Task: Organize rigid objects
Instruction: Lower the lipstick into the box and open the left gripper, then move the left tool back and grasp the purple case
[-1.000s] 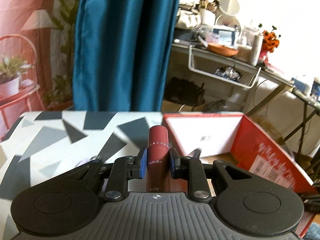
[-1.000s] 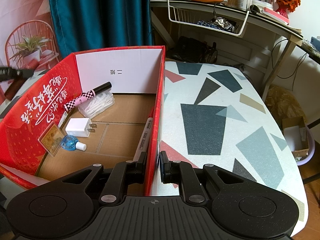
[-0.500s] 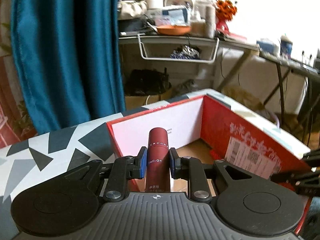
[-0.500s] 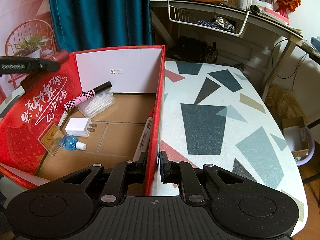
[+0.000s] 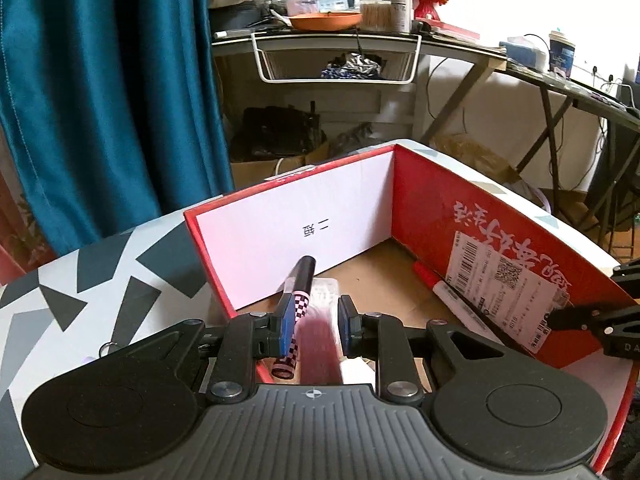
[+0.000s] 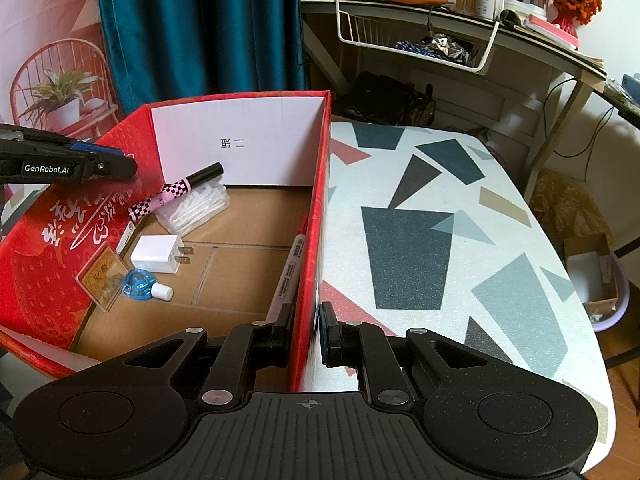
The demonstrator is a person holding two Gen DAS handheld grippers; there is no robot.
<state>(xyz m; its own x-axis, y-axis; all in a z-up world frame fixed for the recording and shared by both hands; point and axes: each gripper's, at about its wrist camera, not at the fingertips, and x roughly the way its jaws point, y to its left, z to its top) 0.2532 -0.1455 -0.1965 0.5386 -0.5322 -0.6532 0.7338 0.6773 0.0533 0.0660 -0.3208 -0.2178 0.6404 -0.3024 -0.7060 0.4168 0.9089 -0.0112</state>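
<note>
My left gripper (image 5: 313,322) is open above the near left corner of the red cardboard box (image 5: 432,196). The dark red roll-on tube (image 5: 318,354) is a blurred streak between and below its fingers, free of them. My right gripper (image 6: 305,334) is shut on the box's right wall (image 6: 316,216). Inside the box lie a checkered pink-and-black pen (image 6: 176,190), a white charger plug (image 6: 158,254), a blue-and-white small bottle (image 6: 144,286), a framed yellow card (image 6: 102,276) and a long marker (image 6: 286,276). The left gripper also shows in the right wrist view (image 6: 116,162).
The box stands on a table with a grey, teal and red triangle pattern (image 6: 440,220). A teal curtain (image 5: 104,80) hangs behind. A cluttered desk with a white wire basket (image 6: 416,40) stands beyond the table. A clear packet (image 6: 196,208) lies under the pen.
My left gripper has moved further over the box and opened, and the roll-on tube has left its fingers and is dropping. My right gripper has stayed on the box wall.
</note>
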